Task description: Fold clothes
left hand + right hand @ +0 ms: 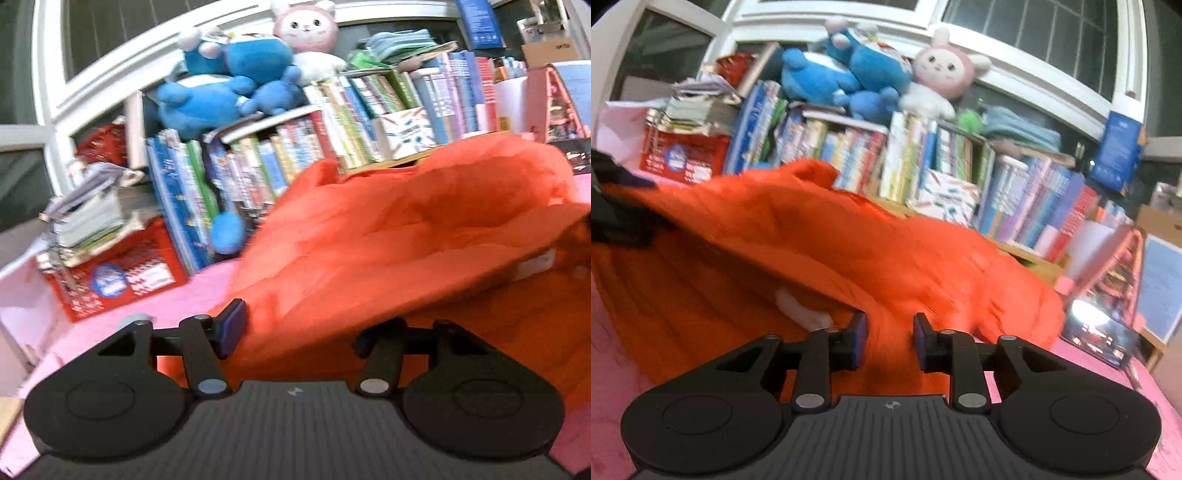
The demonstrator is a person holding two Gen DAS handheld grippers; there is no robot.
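Observation:
An orange padded jacket (388, 236) lies on the pink surface (207, 291), its upper layer lifted like a flap with the shaded underside showing. My left gripper (299, 328) is open wide at the jacket's near edge. One of its fingertips (232, 326) is bare beside the cloth, and the other is covered by the flap. In the right wrist view the jacket (820, 236) fills the middle, with a white label (801, 306) under the flap. My right gripper (889, 332) is shut on a thick bunch of the orange fabric. The left gripper (617, 206) shows black at the jacket's left edge.
A long row of upright books (923, 173) lines the back, with blue and pink plush toys (871, 74) on top. A red box (118, 277) under stacked papers stands at the left. At the right sit a lit screen (1100, 336) and a pink toy house (554, 99).

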